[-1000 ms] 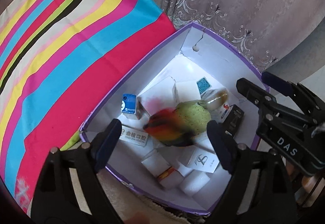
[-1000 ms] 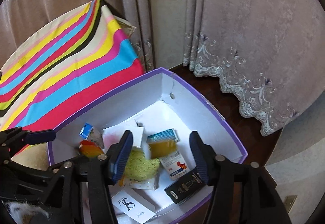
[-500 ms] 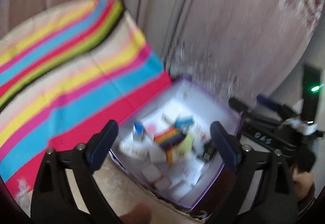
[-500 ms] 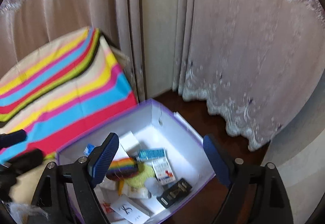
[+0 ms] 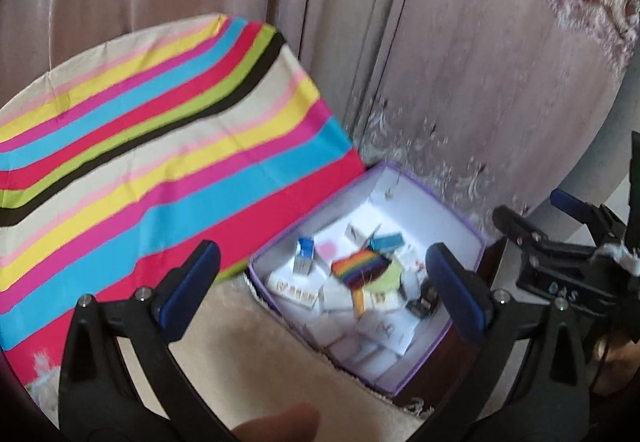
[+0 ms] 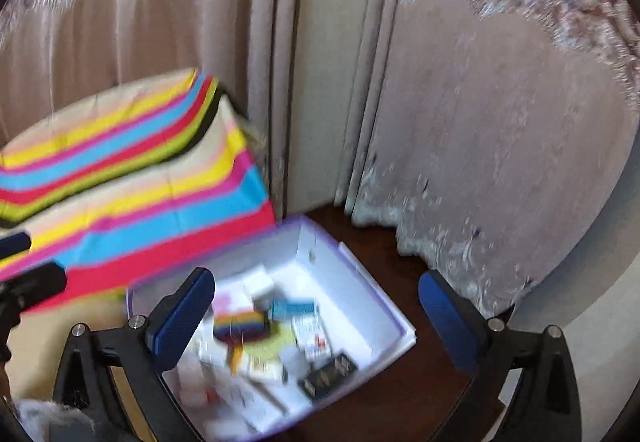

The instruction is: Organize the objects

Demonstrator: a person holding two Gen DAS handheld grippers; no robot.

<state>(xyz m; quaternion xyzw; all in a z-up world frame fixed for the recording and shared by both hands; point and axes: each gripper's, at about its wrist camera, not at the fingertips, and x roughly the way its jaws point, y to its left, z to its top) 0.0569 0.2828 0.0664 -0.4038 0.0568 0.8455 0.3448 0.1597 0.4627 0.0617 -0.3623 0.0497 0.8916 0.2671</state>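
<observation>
A white box with a purple rim stands on the floor, filled with several small cartons. A rainbow-striped sponge lies on top of a green one. A blue carton and a teal carton lie beside them. My left gripper is open and empty, well above and back from the box. My right gripper is open and empty, also raised above the box; it also shows in the left wrist view.
A bright striped cloth covers the surface left of the box. Beige carpet lies in front. Lace-trimmed curtains hang behind. Dark wood floor shows to the right of the box.
Both grippers have pulled up and back from the box, which now looks smaller. Both jaws have opened wider. The rainbow sponge now rests still in the box.
</observation>
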